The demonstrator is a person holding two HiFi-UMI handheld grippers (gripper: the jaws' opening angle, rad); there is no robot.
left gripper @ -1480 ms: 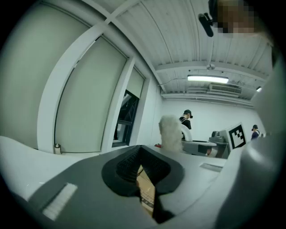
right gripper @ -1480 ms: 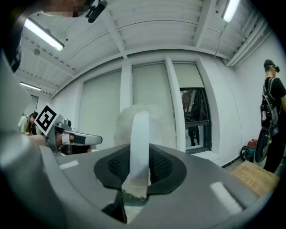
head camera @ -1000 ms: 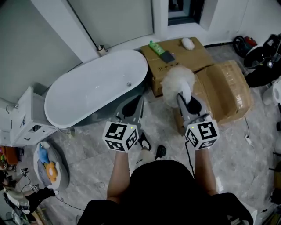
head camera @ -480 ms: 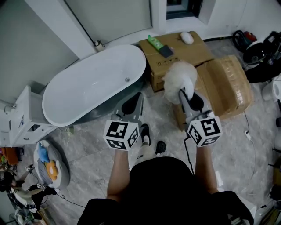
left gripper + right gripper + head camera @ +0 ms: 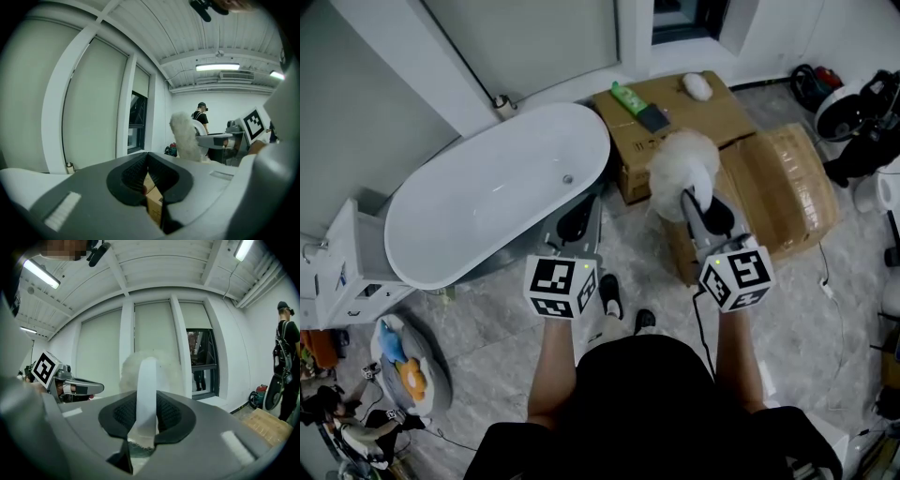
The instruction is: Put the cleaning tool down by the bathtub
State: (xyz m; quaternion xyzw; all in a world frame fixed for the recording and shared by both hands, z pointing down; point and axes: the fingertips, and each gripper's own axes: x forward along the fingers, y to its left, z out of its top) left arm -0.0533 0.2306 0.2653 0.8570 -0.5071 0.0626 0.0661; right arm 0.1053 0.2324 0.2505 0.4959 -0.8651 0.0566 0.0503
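The cleaning tool [image 5: 682,161] is a fluffy white duster head on a white handle [image 5: 146,390]. My right gripper [image 5: 692,199] is shut on that handle and holds the head up over the cardboard boxes, to the right of the white bathtub [image 5: 450,234]. The right gripper view has the handle clamped between the black pads of the right gripper [image 5: 147,401], with the fluffy head beyond. My left gripper [image 5: 586,211] hangs by the tub's near right end. Its jaws meet with nothing between them in the left gripper view, which shows the left gripper [image 5: 149,159] and the duster [image 5: 185,136] at right.
Cardboard boxes [image 5: 712,111] stand right of the tub, with a green bottle [image 5: 630,98], a dark pad [image 5: 656,119] and a white lump [image 5: 698,86] on top. A wrapped box [image 5: 787,183] lies further right. A white cabinet [image 5: 342,277] and toys [image 5: 403,361] sit left. A person [image 5: 285,366] stands behind.
Both grippers have drifted a little forward together, toward the tub's end and the boxes. The duster stays in the right gripper's grip. The left jaws look the same.
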